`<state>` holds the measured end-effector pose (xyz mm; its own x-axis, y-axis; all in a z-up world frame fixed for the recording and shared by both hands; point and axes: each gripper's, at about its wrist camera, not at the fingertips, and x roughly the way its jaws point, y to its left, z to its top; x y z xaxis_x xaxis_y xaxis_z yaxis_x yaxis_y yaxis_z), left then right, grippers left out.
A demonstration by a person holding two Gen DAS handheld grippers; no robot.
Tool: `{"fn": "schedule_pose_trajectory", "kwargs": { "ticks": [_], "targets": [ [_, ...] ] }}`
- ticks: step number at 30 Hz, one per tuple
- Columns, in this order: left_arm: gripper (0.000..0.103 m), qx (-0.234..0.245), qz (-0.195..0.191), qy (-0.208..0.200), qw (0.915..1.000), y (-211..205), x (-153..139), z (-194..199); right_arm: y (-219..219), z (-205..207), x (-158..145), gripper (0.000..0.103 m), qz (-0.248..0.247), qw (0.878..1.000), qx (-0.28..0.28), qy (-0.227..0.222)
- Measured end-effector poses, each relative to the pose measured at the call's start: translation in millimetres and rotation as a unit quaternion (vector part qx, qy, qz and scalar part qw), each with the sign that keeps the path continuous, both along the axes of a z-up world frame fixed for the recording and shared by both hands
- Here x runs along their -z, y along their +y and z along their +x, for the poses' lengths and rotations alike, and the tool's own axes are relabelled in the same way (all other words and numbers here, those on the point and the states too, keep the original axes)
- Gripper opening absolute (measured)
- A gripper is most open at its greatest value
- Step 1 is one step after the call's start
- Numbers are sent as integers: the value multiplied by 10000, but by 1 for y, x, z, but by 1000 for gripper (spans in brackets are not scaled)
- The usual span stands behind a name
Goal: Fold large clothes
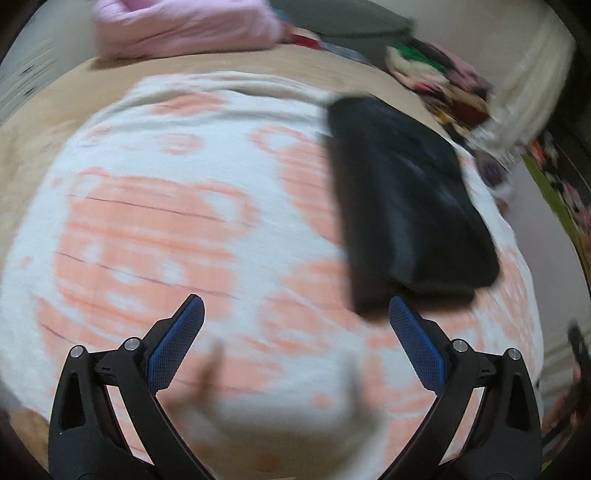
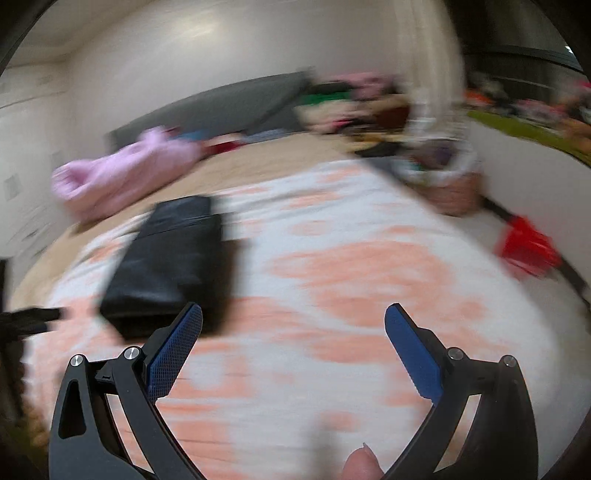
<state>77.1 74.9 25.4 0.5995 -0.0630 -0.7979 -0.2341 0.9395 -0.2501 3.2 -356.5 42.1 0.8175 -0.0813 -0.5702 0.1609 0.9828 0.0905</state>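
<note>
A folded black garment [image 1: 406, 199] lies on a white blanket with orange bear print [image 1: 166, 221] spread over the bed. It also shows in the right wrist view [image 2: 173, 258] on the same blanket [image 2: 369, 280]. My left gripper [image 1: 295, 310] is open and empty above the blanket, the black garment just beyond its right finger. My right gripper [image 2: 293, 317] is open and empty above the blanket, the black garment beyond its left finger. Both views are motion-blurred.
A pink garment [image 1: 184, 26] [image 2: 122, 173] lies at the far side of the bed. A pile of mixed coloured clothes [image 1: 439, 81] [image 2: 354, 103] sits at the far right. A basket [image 2: 447, 181] and a red object [image 2: 528, 251] stand beside the bed.
</note>
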Motion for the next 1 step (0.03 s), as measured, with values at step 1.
{"fn": "schedule_pose_trajectory", "kwargs": {
  "ticks": [1],
  "targets": [
    [94, -164, 90, -13, 9998, 20, -2, 0, -21, -9, 3, 99, -62, 9993, 376, 53]
  ]
}}
